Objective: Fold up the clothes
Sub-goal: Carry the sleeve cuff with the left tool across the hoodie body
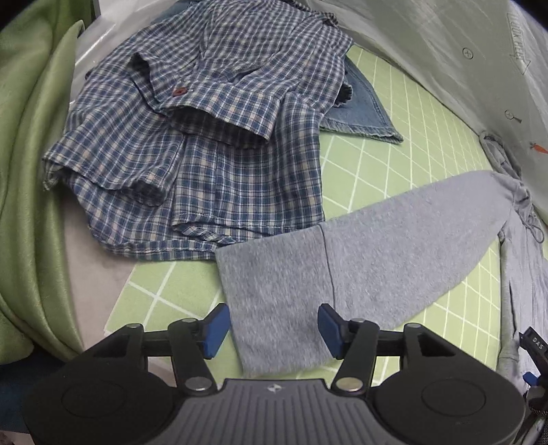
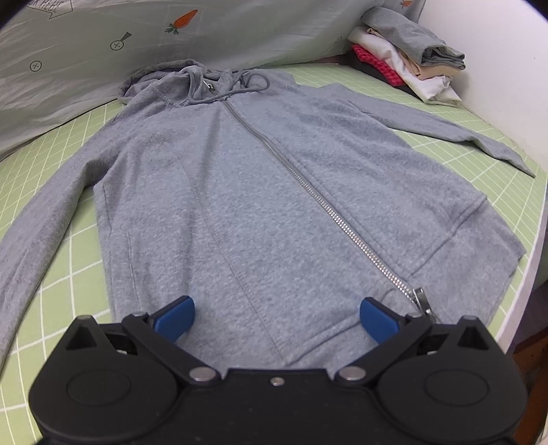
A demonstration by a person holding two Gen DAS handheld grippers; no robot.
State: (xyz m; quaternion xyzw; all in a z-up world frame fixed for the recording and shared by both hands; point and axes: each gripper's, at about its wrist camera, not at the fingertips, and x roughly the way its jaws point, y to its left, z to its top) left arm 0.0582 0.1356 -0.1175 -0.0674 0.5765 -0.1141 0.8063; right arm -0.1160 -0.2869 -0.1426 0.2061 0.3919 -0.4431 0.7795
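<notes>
In the left wrist view, the left gripper [image 1: 273, 328] hangs low over a green gridded mat [image 1: 394, 161], its blue pads set well apart with nothing between them. Just ahead of the pads lies the cuff end of a grey sleeve [image 1: 342, 260], flat on the mat and running off to the right toward the rest of the hoodie [image 1: 524, 260], which shows only as a strip at the frame's edge. Beyond the cuff sits a crumpled plaid shirt [image 1: 205, 137] (a brown button shows near its collar), its lower hem touching or just overlapping the sleeve end. A denim piece [image 1: 363, 109] pokes out from under the shirt on the right. A green cloth [image 1: 30, 171] hangs along the left, and a pale printed sheet [image 1: 445, 51] rises behind.

In the right wrist view, the right gripper [image 2: 275, 316] hovers over the hoodie's [image 2: 274, 188] bottom hem, pads wide apart and empty. The hoodie lies front up and spread flat on the mat [image 2: 479, 113], both sleeves out to the sides, hood against the sheet [image 2: 239, 30]. Its zipper [image 2: 308, 185] is closed, the pull lying near the right pad. A stack of folded clothes [image 2: 407, 58] sits in the far right corner, well apart from the hoodie.
</notes>
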